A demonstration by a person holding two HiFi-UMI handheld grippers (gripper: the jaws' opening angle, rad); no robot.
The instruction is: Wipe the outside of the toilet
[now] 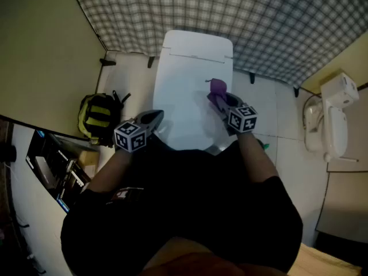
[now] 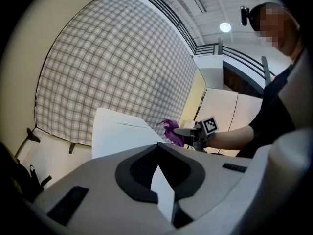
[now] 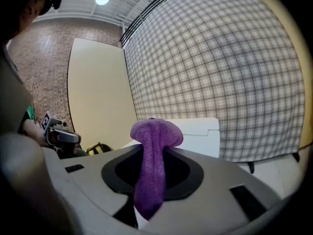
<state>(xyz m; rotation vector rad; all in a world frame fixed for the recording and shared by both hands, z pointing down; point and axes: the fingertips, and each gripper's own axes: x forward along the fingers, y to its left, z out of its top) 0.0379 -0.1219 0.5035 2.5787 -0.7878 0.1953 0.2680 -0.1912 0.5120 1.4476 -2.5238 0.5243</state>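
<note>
Currently:
- Toilet (image 1: 187,79): smooth white, rounded closed lid.
- Cloth (image 3: 151,170): purple, fuzzy, at lid's 3 o'clock, clamped between fingers of right gripper (image 1: 217,98).
- Left gripper (image 1: 156,116): fingers together, empty.

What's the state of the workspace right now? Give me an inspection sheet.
Surface: pale tiled floor around the toilet; no spills seen.
Job's things: white ceramic toilet, lid closed; purple terry cloth over the lid's right side, contact unclear.
Clutter: yellow and black backpack on the floor left of the toilet.
Grippers: right gripper has its fingers closed on the cloth; left gripper is at the lid's front left edge, fingers meeting at the tips with nothing between them.
Cables: nothing seen.
Surroundings: grey checked fabric backdrop behind the toilet; plain beige panel at left; white wall-mounted fixture at right.
</note>
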